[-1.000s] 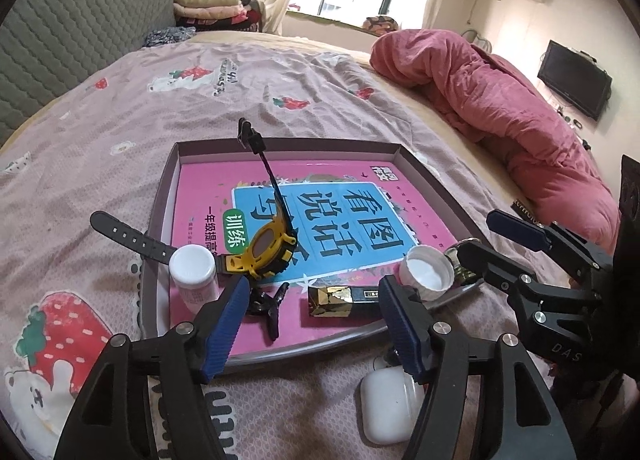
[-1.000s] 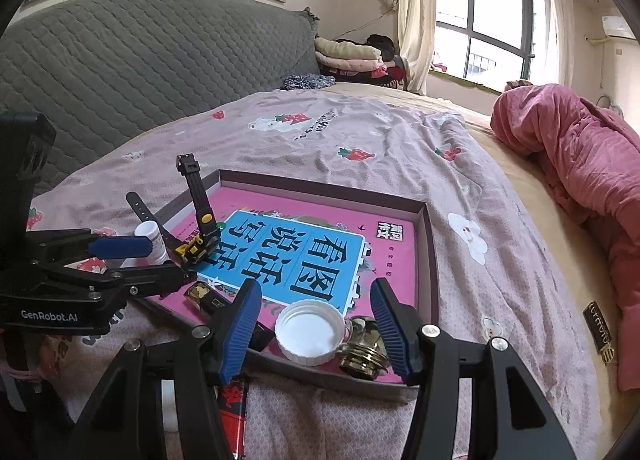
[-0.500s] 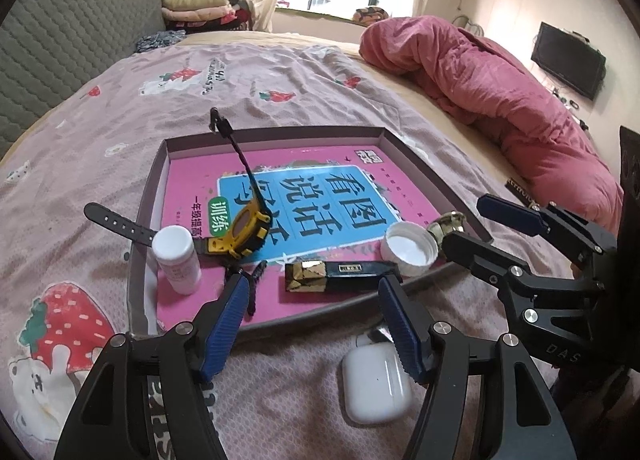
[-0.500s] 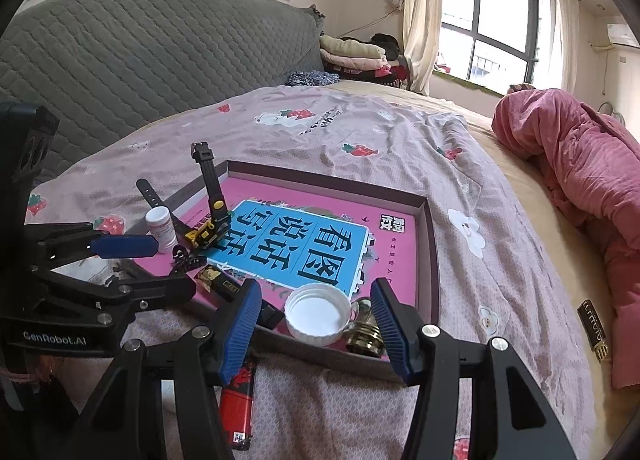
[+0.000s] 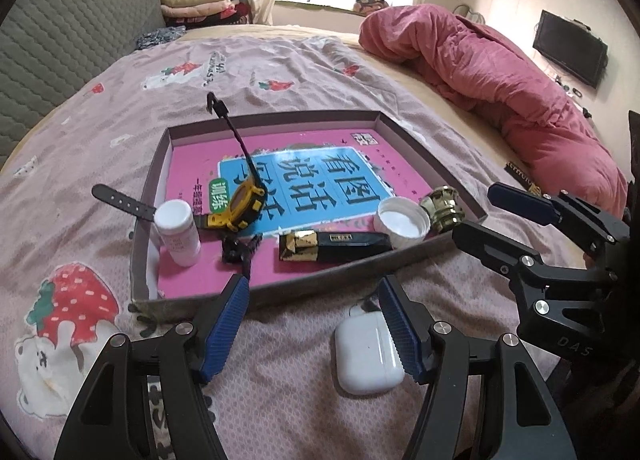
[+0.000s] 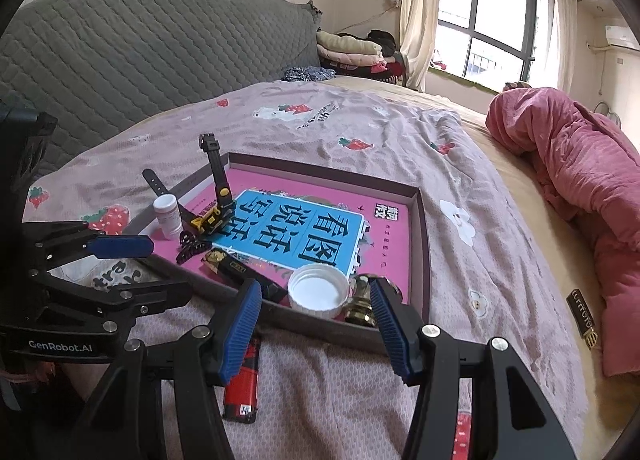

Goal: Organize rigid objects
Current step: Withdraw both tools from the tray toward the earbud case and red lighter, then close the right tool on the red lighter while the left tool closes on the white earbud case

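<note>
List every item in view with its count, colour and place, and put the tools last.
tray: one, grey-brown, on the bed
book: one, pink and blue, flat in the tray
watch: one, yellow and black, on the book
bottle: one, white, tray's near left corner
hair clip: one, black, near the watch
black box: one, black and gold, tray's near edge
cap: one, white, beside the box
brass fitting: one, gold, tray's near right corner
earbud case: one, white, on the sheet outside the tray
lighter: one, red, on the sheet outside the tray
quilt: one, pink, far right
left tool: one, black and blue, open
right tool: one, black and blue, open

Both the left gripper (image 5: 314,306) and right gripper (image 6: 316,310) tilt downward, jaws parted and holding nothing.
</note>
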The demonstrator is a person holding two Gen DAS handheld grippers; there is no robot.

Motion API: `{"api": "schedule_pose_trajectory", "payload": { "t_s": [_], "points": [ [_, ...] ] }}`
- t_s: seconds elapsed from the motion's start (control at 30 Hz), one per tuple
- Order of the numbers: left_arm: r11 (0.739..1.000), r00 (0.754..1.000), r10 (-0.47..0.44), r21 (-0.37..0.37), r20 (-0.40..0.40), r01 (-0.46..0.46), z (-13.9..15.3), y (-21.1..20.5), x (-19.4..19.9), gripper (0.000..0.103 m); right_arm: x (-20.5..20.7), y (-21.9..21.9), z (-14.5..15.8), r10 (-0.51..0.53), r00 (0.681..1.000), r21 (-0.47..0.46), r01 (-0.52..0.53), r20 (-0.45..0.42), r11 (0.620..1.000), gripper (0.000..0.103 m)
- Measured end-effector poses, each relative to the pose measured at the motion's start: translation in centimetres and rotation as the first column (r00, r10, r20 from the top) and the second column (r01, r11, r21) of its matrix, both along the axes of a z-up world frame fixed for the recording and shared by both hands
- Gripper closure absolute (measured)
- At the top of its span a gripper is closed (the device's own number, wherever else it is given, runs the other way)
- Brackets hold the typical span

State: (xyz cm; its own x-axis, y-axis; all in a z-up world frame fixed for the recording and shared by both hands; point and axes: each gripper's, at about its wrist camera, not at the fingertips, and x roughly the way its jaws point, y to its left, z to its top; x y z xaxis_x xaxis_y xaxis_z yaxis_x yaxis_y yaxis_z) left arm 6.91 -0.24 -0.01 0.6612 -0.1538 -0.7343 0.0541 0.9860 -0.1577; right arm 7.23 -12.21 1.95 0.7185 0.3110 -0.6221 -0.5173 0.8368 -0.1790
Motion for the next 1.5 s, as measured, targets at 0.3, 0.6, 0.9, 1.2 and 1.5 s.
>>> {"api": "schedule_pose_trajectory", "payload": {
  "t_s": [0.3,0.6,0.9,1.2,1.5],
  "points": [
    [1.0,0.999,-0.021,-0.012,-0.025,0.021,0.0,-0.5,-0.8,0.034,-0.9,-0.6,-0.4,-0.019,0.999,-0.011,0.019,-0.038,1.0,0.047],
    [0.997,0.993,-0.061,-0.046,-0.099,0.056,-1.3,-1.4,-1.0,0.034,-1.9,-0.2,-2.4,-0.015,0.991,-0.091,0.002,-0.137,0.996,0.047],
    [0.994,0.981,-0.089,-0.079,-0.173,0.077,-3.1,-1.8,-0.3,0.034,-2.5,0.6,-4.2,0.03,0.974,-0.122,-0.058,-0.226,0.991,0.047],
    [0.992,0.962,-0.116,-0.078,-0.249,0.1,-5.2,-2.6,1.5,0.034,-2.5,2.1,-6.1,0.047,0.969,-0.184,-0.093,-0.241,0.979,0.047],
    [0.991,0.951,-0.12,-0.096,-0.284,0.096,-6.0,-1.4,2.7,0.037,0.0,2.2,-7.9,0.001,0.956,-0.118,-0.037,-0.293,0.992,0.047]
  ]
}}
